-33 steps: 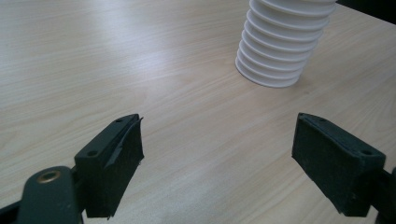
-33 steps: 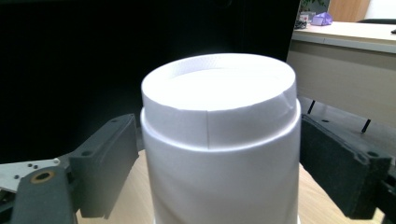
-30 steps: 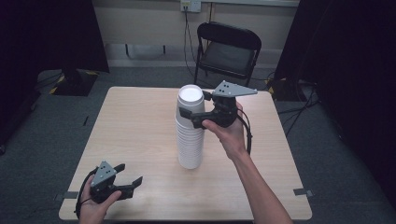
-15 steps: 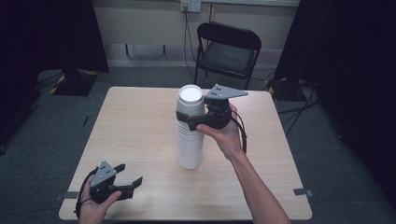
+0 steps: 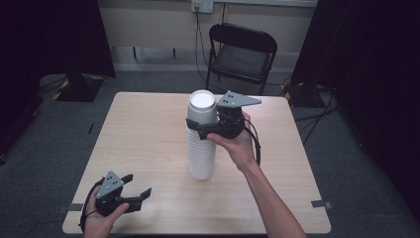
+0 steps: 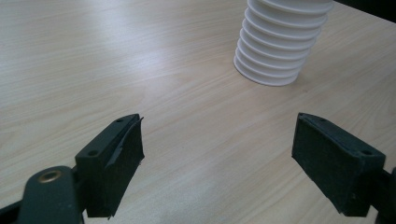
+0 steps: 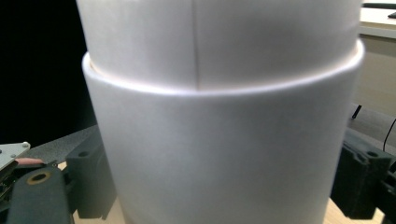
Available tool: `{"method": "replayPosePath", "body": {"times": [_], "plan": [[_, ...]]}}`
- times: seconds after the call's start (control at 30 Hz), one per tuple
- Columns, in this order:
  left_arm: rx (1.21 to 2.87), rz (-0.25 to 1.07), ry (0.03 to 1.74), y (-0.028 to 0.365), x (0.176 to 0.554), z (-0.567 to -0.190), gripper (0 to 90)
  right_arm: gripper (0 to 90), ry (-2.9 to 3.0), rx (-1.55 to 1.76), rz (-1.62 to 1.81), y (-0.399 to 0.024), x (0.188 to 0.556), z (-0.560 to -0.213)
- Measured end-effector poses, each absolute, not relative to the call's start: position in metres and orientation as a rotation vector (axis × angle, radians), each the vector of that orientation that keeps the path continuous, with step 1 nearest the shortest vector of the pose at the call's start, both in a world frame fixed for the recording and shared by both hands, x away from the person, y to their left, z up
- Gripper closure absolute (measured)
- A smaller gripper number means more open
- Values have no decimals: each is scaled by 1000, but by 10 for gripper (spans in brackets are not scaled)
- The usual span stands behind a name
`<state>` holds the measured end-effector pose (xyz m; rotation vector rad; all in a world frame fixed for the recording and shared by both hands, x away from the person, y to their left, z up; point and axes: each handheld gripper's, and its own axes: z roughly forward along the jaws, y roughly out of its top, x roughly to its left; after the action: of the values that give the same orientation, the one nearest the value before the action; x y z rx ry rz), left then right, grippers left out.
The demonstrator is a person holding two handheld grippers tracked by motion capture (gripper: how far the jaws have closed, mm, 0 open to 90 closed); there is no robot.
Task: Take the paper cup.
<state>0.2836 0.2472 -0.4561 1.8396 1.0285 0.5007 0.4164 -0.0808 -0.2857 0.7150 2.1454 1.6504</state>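
Wooden table (image 5: 148, 144) in front of me, folding chair (image 5: 241, 52) beyond its far edge. Tall stack of white cups (image 5: 201, 139) stands upright near the table's middle. My right gripper (image 5: 204, 130) is up at the stack's top, jaws just closing in on either side of the upper cup (image 7: 219, 140), pads at its wall; firm clamp I cannot tell. My left gripper (image 5: 136, 191) sits released, jaws wide over bare wood near the front left corner, well apart from the stack.

White cup stack (image 5: 201, 148); pale woodgrain table (image 5: 143, 139); black tongs (image 5: 130, 194).
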Motion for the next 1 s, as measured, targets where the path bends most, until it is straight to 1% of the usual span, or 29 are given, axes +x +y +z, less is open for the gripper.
{"method": "replayPosePath", "body": {"times": [0.43,1.0], "plan": [[1845,494,1025,247,284,-457,163,142,2136,697,1645,-81,416,-281],[1854,495,1023,247,284,-457,165,148,2077,683,1714,-86,414,-265]]}}
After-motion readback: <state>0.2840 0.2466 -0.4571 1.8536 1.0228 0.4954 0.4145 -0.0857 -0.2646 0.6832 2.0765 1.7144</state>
